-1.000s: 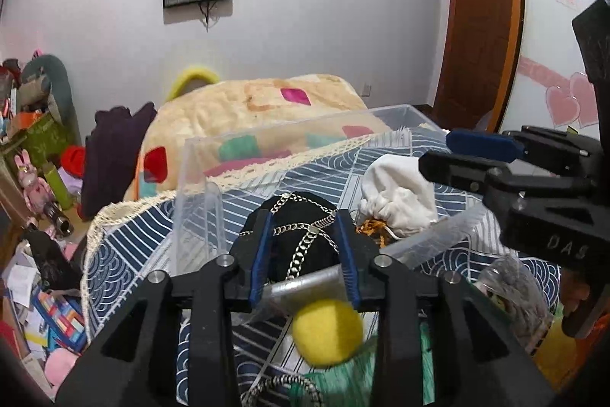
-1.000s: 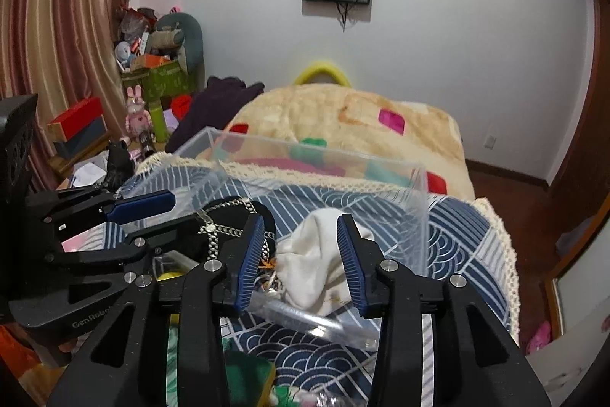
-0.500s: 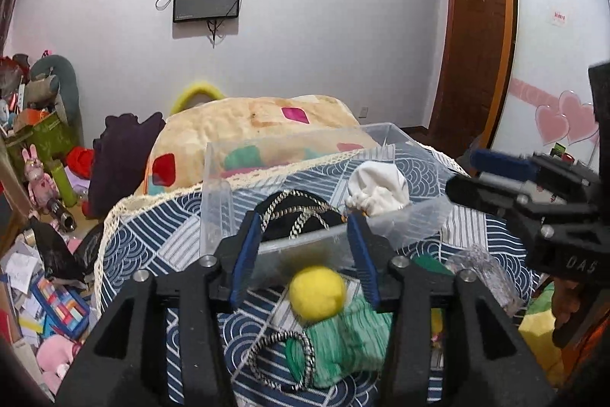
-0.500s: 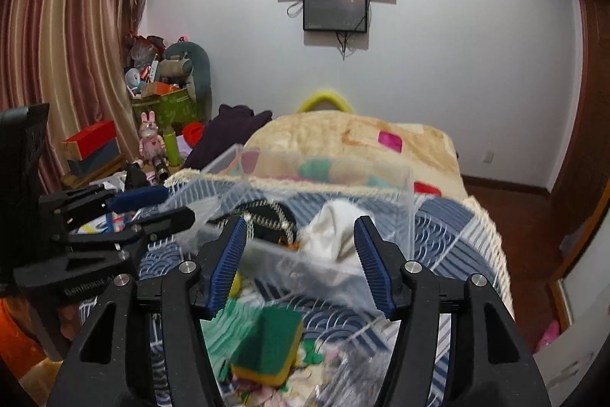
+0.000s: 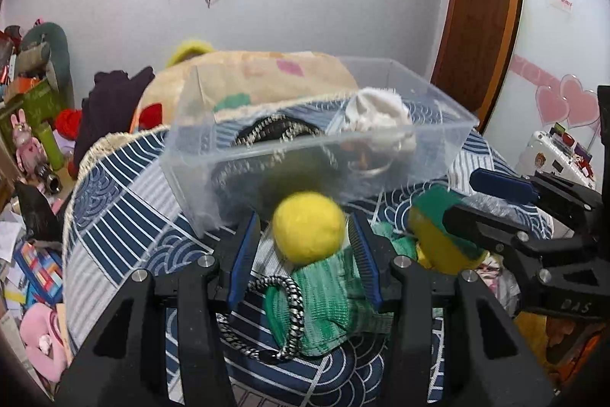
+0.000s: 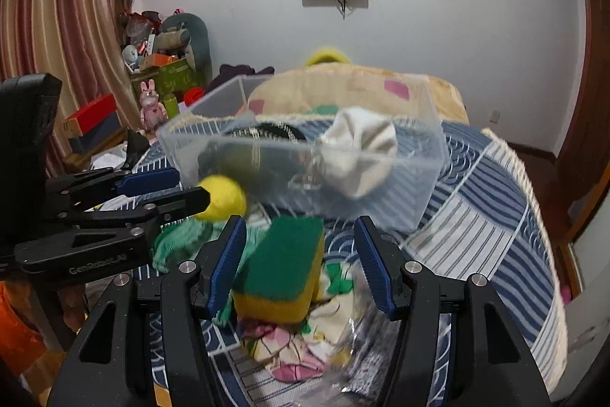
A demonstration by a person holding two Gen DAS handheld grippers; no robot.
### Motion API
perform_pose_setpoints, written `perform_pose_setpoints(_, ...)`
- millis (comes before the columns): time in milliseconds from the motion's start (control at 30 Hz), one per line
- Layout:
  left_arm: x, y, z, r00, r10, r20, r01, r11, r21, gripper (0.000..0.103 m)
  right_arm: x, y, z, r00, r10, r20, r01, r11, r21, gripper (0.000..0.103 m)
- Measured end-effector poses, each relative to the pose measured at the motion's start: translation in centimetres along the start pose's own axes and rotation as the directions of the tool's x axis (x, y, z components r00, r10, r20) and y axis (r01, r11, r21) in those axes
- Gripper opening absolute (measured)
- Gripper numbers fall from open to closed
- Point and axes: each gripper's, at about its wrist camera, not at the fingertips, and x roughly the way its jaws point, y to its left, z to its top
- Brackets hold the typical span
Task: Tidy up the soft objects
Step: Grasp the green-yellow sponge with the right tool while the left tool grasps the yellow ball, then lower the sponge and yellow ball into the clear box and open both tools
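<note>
A clear plastic box (image 5: 438, 155) stands on the blue patterned bedspread (image 5: 114, 224) and holds a white cloth (image 5: 377, 113) and a black item with a chain (image 5: 267, 132). In front of it lie a yellow ball (image 5: 309, 231), a green cloth (image 5: 328, 300), a black-and-white braided ring (image 5: 282, 319) and a green-and-yellow sponge (image 6: 286, 269). My left gripper (image 5: 305, 254) is open with the ball between its fingers. My right gripper (image 6: 301, 262) is open around the sponge. The box also shows in the right wrist view (image 6: 419, 178).
A floral cloth (image 6: 289, 349) and crinkly clear plastic (image 6: 354, 369) lie near the sponge. A beige quilt (image 5: 267, 79) lies behind the box. Toys, boxes and clutter (image 5: 34, 140) fill the floor at the left. A wooden door (image 5: 484, 25) is at the right.
Both grippers have pulled back from the box rim and dropped lower. Their jaws have opened wider. The left now frames the yellow ball, the right the sponge.
</note>
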Motion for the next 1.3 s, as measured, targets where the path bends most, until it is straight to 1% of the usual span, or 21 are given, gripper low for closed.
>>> perform_pose_setpoints(100,1.0,0.0,-0.5,1.000,0.010,-0.014,-0.010,1.000,-0.007,0.048,0.3,-0.3,-0.4,1.000,0.011,-0.018,-0.011,1.000,0.008,0.055)
perform_pose_setpoints(200,1.8,0.3,-0.7,1.000,-0.006,-0.026,0.005,0.999,-0.039,0.048,0.6,-0.3,-0.7,0.999,0.034,-0.036,-0.033,0.999,0.004,0.055)
perform_pose_setpoints(300,2.3,0.4,-0.7,0.999,-0.027,-0.035,0.025,0.998,-0.056,0.048,0.8,-0.3,-1.0,0.997,0.052,-0.051,-0.052,0.999,-0.005,0.043)
perform_pose_setpoints(333,2.4,0.3,-0.7,0.999,-0.036,-0.035,0.034,0.998,-0.060,0.044,0.7,-0.2,-1.0,0.997,0.062,-0.055,-0.062,0.998,-0.004,0.037)
perform_pose_setpoints(367,2.5,0.3,-0.7,0.998,-0.045,-0.035,0.043,0.997,-0.060,0.042,0.7,-0.2,-1.1,0.996,0.072,-0.056,-0.072,0.997,-0.003,0.036)
perform_pose_setpoints(467,2.1,0.1,-0.8,0.999,-0.046,-0.024,0.044,0.998,-0.048,0.041,0.4,0.1,-1.2,0.996,0.073,-0.050,-0.073,0.997,-0.010,0.034)
perform_pose_setpoints(600,1.3,0.1,-1.2,0.999,-0.042,-0.010,0.041,0.998,-0.054,0.040,-0.1,0.1,-1.2,0.997,0.073,-0.035,-0.073,0.997,-0.004,0.032)
perform_pose_setpoints(700,0.1,0.2,-1.0,0.999,-0.044,0.015,0.045,0.997,-0.060,0.040,-0.9,0.2,-0.8,0.998,0.067,-0.009,-0.067,0.998,-0.007,0.032)
perform_pose_setpoints(933,-3.3,0.1,0.2,0.994,-0.031,0.102,0.035,0.999,-0.039,0.040,-2.8,0.0,0.9,0.996,0.046,0.071,-0.046,0.999,-0.004,0.032)
perform_pose_setpoints(1033,-4.8,0.3,0.9,0.989,-0.024,0.147,0.030,0.999,-0.036,0.040,-3.4,-0.2,2.0,0.994,0.031,0.105,-0.031,1.000,-0.005,0.032)
perform_pose_setpoints(1200,-6.8,0.9,2.3,0.977,0.006,0.214,0.000,1.000,-0.026,0.040,-3.9,-0.5,4.0,0.986,0.001,0.168,0.001,1.000,-0.008,0.032)
perform_pose_setpoints(1300,-7.1,1.3,3.3,0.972,0.025,0.234,-0.019,0.999,-0.029,0.040,-3.4,-0.4,5.8,0.982,0.000,0.190,0.003,1.000,-0.016,0.032)
